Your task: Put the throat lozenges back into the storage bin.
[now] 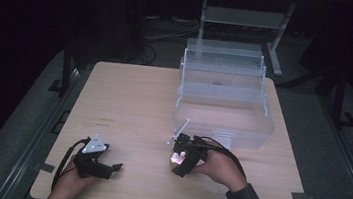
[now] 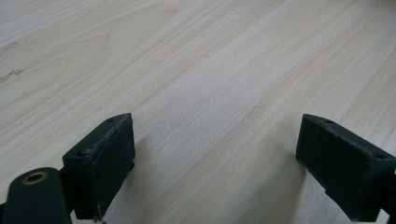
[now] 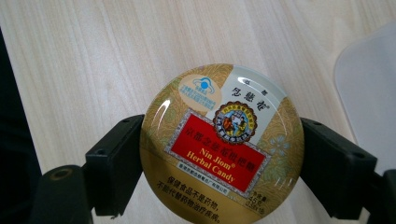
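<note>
A round gold candy tin (image 3: pixel 222 144) with a red "Herbal Candy" label sits between the two black jaws of my right gripper (image 3: pixel 222 163), which touch its rim on both sides. In the high view the right gripper (image 1: pixel 181 161) is held low over the table (image 1: pixel 130 94) near its front middle, and the tin (image 1: pixel 176 159) shows as a small bright spot. My left gripper (image 1: pixel 108 168) rests at the front left of the table. Its jaws stand wide apart over bare wood, with nothing between the left gripper's pads (image 2: pixel 109 163).
A clear plastic tiered storage box (image 1: pixel 223 92) stands open on the right rear half of the table, its front wall just beyond the right hand. A pale corner of it (image 3: pixel 369 93) shows in the right gripper view. Metal frame legs stand behind the table.
</note>
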The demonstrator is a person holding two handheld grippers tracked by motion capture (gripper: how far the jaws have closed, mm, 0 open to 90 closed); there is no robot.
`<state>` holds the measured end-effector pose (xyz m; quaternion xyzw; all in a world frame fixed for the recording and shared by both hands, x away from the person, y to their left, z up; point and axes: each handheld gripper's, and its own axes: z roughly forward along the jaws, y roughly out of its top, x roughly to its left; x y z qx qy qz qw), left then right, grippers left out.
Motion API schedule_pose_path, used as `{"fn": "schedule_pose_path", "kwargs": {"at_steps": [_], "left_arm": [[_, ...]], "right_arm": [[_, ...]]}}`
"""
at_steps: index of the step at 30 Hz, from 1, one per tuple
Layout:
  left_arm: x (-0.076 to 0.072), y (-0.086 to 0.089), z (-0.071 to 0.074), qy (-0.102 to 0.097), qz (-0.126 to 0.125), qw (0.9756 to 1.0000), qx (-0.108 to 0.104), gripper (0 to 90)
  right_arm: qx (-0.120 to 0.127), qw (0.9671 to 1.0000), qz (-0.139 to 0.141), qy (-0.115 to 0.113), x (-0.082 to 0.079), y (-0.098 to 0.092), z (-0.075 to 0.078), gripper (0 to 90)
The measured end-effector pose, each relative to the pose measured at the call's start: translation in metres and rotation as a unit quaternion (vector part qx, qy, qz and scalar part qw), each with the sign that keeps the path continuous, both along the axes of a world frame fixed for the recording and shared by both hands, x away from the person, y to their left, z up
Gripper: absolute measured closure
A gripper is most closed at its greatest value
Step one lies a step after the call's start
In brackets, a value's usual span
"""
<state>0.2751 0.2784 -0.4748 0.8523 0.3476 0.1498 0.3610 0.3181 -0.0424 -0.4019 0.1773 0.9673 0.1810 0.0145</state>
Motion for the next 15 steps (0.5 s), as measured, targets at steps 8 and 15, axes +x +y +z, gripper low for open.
{"fn": "schedule_pose_path", "kwargs": {"at_steps": [8,15], "left_arm": [[0.0,0.0,0.0,0.0,0.0,1.0,0.0,10.8],[0.0,0.0,0.0,0.0,0.0,1.0,0.0,10.9]], "right_arm": [[0.006,1.0,-0.006,-0.004,0.0,-0.009,0.014,19.6],[0.007,0.9999,-0.011,-0.011,-0.001,-0.017,0.022,19.6]]}}
